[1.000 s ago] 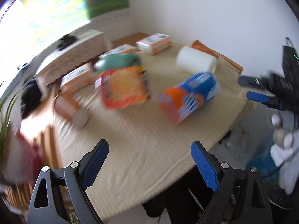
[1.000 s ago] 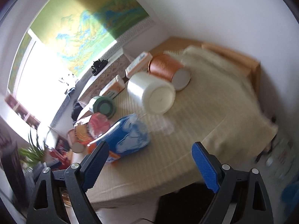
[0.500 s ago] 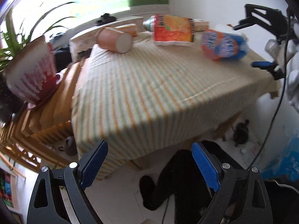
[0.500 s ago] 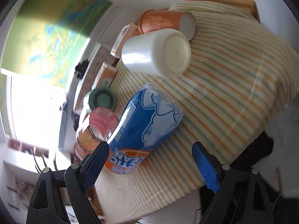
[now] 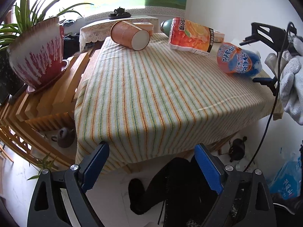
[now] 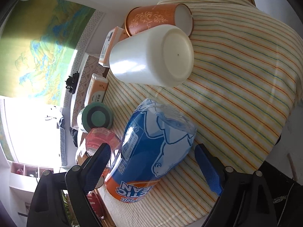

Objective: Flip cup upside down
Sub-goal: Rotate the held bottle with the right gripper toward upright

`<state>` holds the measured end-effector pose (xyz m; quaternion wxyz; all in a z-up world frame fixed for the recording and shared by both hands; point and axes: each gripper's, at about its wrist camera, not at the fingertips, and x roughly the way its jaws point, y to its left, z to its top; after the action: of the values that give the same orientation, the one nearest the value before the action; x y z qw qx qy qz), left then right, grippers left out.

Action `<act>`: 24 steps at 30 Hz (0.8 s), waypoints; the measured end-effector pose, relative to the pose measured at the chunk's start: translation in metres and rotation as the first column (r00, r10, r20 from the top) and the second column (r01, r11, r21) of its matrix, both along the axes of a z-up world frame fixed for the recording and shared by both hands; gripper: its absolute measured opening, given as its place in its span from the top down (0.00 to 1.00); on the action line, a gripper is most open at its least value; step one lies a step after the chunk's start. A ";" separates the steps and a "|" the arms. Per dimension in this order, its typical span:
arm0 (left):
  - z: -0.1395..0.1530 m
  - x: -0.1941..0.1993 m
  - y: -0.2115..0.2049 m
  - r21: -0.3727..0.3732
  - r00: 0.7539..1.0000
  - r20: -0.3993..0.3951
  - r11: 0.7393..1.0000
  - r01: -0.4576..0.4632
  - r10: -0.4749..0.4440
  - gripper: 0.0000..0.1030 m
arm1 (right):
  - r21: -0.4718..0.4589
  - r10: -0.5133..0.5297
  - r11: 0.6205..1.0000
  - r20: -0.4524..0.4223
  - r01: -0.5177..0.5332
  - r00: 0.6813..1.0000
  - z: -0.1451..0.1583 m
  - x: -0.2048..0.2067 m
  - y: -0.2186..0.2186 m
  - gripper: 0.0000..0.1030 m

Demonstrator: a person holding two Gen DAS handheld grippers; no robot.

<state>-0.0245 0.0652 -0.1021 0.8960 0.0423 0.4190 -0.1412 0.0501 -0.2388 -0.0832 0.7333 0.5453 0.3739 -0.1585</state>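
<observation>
1. The left gripper (image 5: 151,167) is held released, jaws spread, off the near corner of the striped tablecloth (image 5: 144,87).
2. An orange cup (image 5: 130,34) is seen lying on its side at the far edge.
3. The right gripper (image 6: 152,165) is held released, with nothing gripped, around the blue-and-orange package (image 6: 151,151).
4. Beyond it, the white cup (image 6: 151,56) is seen lying on its side, base toward the camera.

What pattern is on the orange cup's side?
Pale scrolling floral swirls on the orange cup; clearest in the right wrist view.
</observation>
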 end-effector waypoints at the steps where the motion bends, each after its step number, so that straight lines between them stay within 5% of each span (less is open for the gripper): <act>1: -0.001 -0.001 0.000 0.005 1.000 0.003 1.000 0.001 -0.001 0.09 | -0.008 0.005 1.000 -0.007 -0.005 1.000 0.001 0.005 0.001 0.15; 24: 0.003 -0.002 0.007 -0.016 0.999 0.019 0.999 -0.035 0.035 0.07 | -0.160 0.068 0.984 -0.055 -0.076 0.996 0.007 0.021 0.013 0.18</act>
<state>-0.0267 0.0723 -0.0989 0.9026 0.0295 0.4098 -0.1283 0.0710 -0.2254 -0.0765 0.7708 0.4662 0.3972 -0.1752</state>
